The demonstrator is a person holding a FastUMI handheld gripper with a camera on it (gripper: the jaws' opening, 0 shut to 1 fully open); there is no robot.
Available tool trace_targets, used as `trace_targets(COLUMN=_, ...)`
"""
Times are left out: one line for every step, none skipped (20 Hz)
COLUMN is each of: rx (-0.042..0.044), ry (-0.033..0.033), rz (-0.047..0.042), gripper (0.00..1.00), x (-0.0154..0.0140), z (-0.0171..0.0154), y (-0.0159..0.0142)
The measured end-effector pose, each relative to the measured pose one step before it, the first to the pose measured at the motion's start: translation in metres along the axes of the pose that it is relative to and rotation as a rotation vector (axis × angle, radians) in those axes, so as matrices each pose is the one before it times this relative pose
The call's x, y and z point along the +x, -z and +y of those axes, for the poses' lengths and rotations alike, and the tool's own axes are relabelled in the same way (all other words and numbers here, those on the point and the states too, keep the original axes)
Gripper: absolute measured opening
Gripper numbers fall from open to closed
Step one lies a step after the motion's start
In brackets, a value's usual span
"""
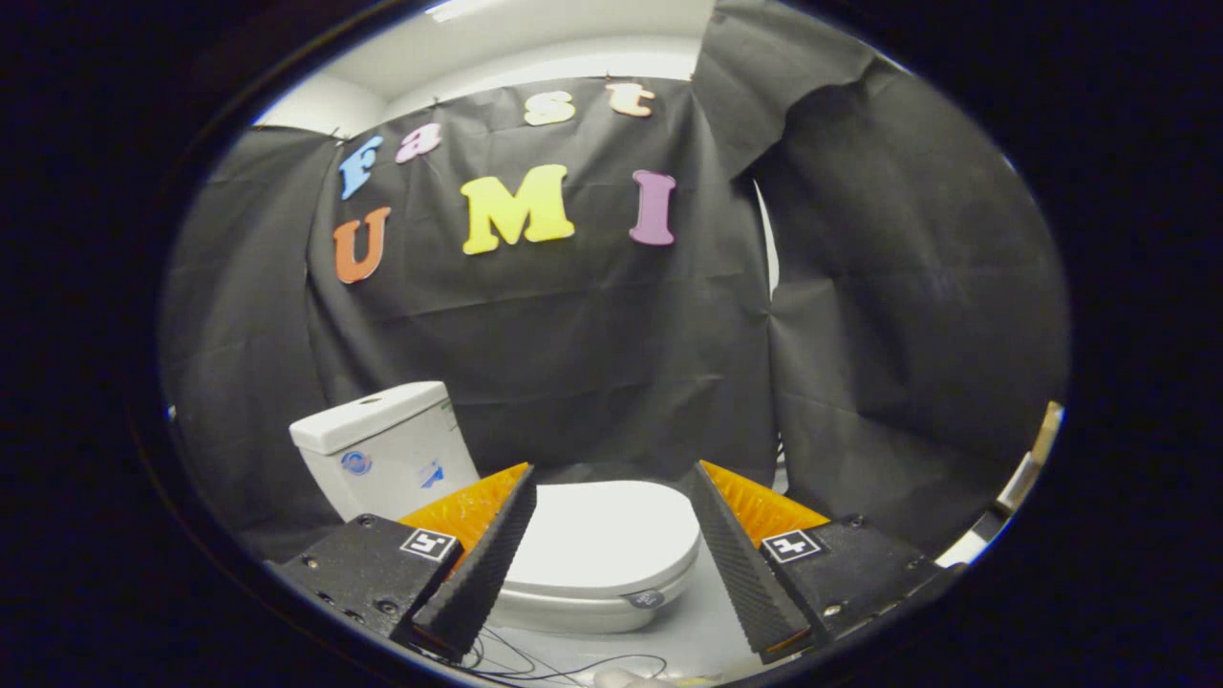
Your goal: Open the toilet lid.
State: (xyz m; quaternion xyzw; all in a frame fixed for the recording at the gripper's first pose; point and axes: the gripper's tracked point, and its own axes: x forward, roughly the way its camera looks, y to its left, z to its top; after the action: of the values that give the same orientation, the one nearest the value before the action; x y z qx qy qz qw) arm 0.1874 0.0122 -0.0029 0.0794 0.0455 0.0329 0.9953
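A white toilet stands against the black cloth wall. Its lid (607, 535) lies flat and closed over the seat and bowl, seen between and just beyond my two fingers. The white tank (382, 449) rises behind it, beyond my left finger. My gripper (611, 475) hovers a little above and in front of the lid, open wide, with nothing between the fingers. The fingers do not touch the lid.
Black cloth (592, 334) closes off the back and both sides of the booth. Thin dark cables (564, 664) lie on the pale floor in front of the bowl. A pale strip of wall and a wooden edge (1037, 454) show past the cloth to the right.
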Motion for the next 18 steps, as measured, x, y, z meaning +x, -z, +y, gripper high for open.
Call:
trace_targets(rx=0.04645, ry=0.01019, rz=0.01802, gripper=1.00, x=0.01323, z=-0.01187, y=0.00651)
trace_targets(rx=0.04617, ry=0.01738, rz=0.01693, gripper=1.00, x=0.01343, z=-0.01145, y=0.00686)
trace_targets(rx=0.03876, ry=0.01478, rz=0.01836, gripper=1.00, x=0.01454, z=-0.01086, y=0.00939)
trace_targets(rx=0.03781, ry=0.01393, rz=0.01588, gripper=1.00, x=0.01404, z=-0.01096, y=0.00866)
trace_targets(rx=0.03091, ry=0.01110, rz=0.03084, gripper=1.00, x=0.01331, z=-0.00858, y=0.01243)
trace_targets(rx=0.02564, ry=0.00125, rz=0.02971, gripper=1.00, x=0.01373, z=-0.00551, y=0.01150)
trace_targets(rx=0.02072, ry=0.00318, rz=0.03643, gripper=1.00, x=0.01367, z=-0.00668, y=0.01428)
trace_targets(rx=0.01561, ry=-0.00828, rz=0.03674, gripper=1.00, x=0.01161, z=-0.00455, y=0.01267)
trace_targets(rx=0.01754, ry=-0.00251, rz=0.03713, gripper=1.00, x=0.00823, z=-0.00507, y=0.01080)
trace_targets(rx=0.01562, ry=-0.01508, rz=0.01559, gripper=1.00, x=0.00733, z=-0.00340, y=0.00677)
trace_targets(rx=0.00948, ry=-0.00531, rz=0.01502, gripper=0.99, x=0.00445, z=-0.00482, y=0.00655)
trace_targets(rx=0.00517, ry=-0.00519, rz=0.02740, gripper=0.99, x=0.00598, z=-0.00580, y=0.01004)
trace_targets(rx=0.01439, ry=-0.00043, rz=0.02640, gripper=0.99, x=0.00339, z=-0.00667, y=0.01099)
trace_targets(rx=0.02086, ry=0.00120, rz=0.02471, gripper=0.99, x=0.00267, z=-0.00583, y=0.00919)
trace_targets(rx=0.02882, ry=-0.00831, rz=0.02349, gripper=0.99, x=-0.00169, z=-0.00528, y=0.00858)
trace_targets(rx=0.03377, ry=-0.00768, rz=0.02323, gripper=0.99, x=0.00010, z=-0.00413, y=0.00865)
trace_targets(rx=0.02754, ry=-0.00855, rz=0.02540, gripper=0.98, x=0.00035, z=-0.00389, y=0.00834)
trace_targets(rx=0.03001, ry=0.00656, rz=0.01533, gripper=0.96, x=0.00015, z=-0.00698, y=0.00582)
